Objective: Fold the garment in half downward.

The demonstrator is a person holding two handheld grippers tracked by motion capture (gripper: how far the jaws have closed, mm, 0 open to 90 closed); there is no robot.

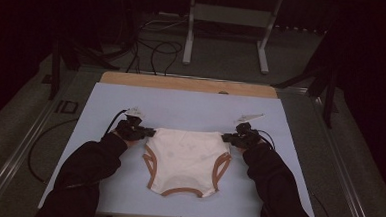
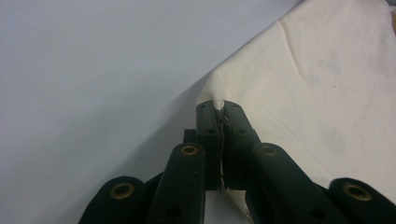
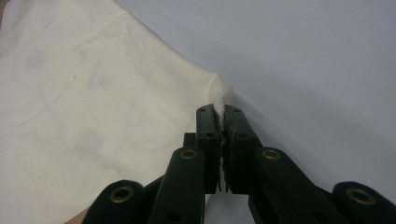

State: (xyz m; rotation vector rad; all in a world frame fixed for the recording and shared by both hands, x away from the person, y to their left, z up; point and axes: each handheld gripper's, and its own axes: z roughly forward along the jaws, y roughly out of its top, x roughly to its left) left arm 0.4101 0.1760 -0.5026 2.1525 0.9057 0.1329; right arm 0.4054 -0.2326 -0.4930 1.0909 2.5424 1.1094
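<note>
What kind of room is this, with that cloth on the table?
Probably a lab set up for recording: a lone table with a blue mat, cables on the floor, dark curtains around, and a metal stand behind.

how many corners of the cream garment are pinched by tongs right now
2. The left tongs grip the garment at its far left corner, and the right tongs grip its far right corner. The brown-trimmed near edge lies free on the blue mat.

mat: pale blue sheet (image 1: 191,108) | board: wooden edge (image 1: 187,83) | floor: black cables (image 1: 154,49), metal frame (image 1: 228,20)
</note>
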